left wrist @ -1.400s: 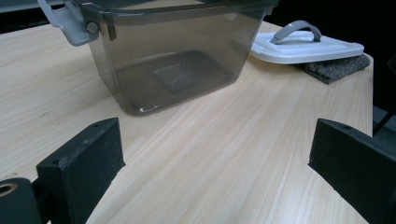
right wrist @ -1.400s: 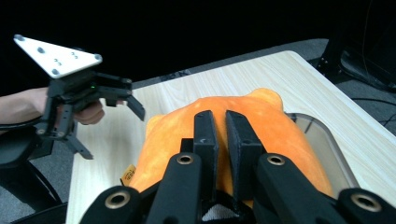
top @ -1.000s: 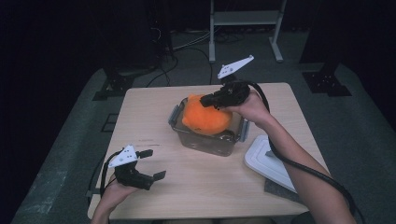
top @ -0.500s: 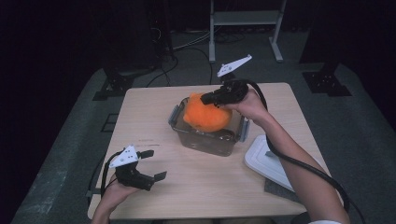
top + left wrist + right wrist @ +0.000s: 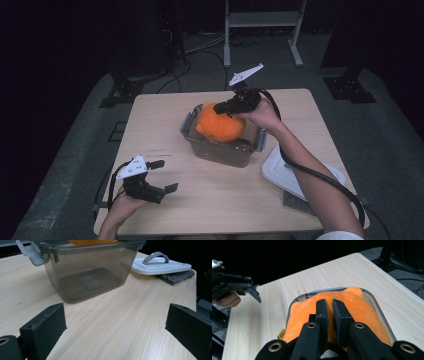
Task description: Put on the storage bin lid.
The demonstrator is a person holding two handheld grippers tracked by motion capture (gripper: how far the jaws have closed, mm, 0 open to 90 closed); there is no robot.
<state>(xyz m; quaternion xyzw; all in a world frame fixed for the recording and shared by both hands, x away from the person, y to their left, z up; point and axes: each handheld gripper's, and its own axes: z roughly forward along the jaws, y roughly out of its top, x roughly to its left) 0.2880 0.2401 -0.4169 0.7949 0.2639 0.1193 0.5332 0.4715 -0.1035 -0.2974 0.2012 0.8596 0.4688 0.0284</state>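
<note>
An orange plush toy [image 5: 220, 127] sits partly inside a clear grey container [image 5: 220, 152] at the table's middle, its top bulging above the rim. My right gripper [image 5: 222, 107] is over it from the far right side. In the right gripper view the jaws [image 5: 331, 306] are nearly together, pinching a fold of the plush toy [image 5: 362, 307] within the container rim [image 5: 375, 300]. My left gripper [image 5: 162, 176] rests open near the front left edge, pointing at the container [image 5: 92, 272], with nothing between its jaws [image 5: 115, 322].
The white lid [image 5: 290, 172] with a grey handle lies on a dark grey pad [image 5: 295, 202] at the front right, also seen as the lid [image 5: 160, 265] past the container. Grey latches hang at the container's ends. Bare wood lies between the left gripper and the container.
The right gripper and the plush toy have sunk slightly lower into the container. The left gripper has stayed put.
</note>
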